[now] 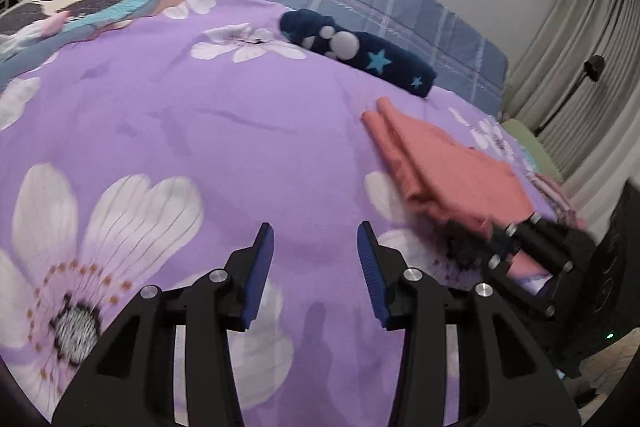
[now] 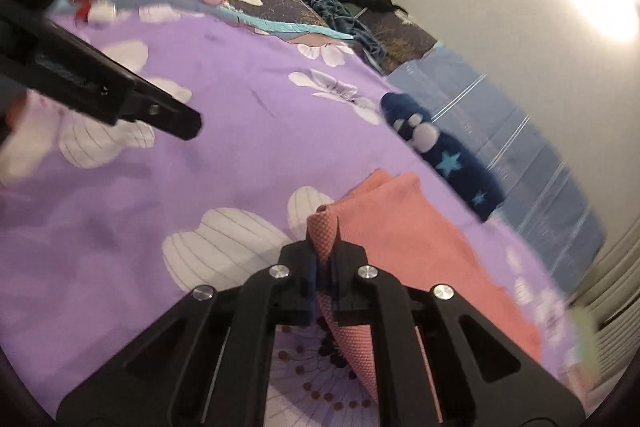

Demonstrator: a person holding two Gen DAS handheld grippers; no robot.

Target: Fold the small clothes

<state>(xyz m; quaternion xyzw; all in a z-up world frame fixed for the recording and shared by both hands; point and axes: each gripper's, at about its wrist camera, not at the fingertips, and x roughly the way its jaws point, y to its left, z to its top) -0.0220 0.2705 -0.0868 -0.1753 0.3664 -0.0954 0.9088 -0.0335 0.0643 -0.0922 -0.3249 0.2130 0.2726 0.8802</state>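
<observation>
Coral-pink cloth (image 2: 404, 227) ran between the right gripper (image 2: 323, 259) jaws, pinched at its edge. The left gripper (image 1: 316, 251) jaws stood spread, the cloth lying off to their right.

Garment (image 2: 404, 227): pink cloth, matt, woven texture seen.
Sock (image 1: 360, 53): navy, fuzzy.
Bedspread (image 1: 192, 115): smooth purple cloth.
Right gripper (image 2: 323, 267): matt black plastic.

Pink cloth (image 2: 420, 239) edge hidden inside right tool (image 2: 323, 267); left tool (image 2: 176, 121) blurred.
</observation>
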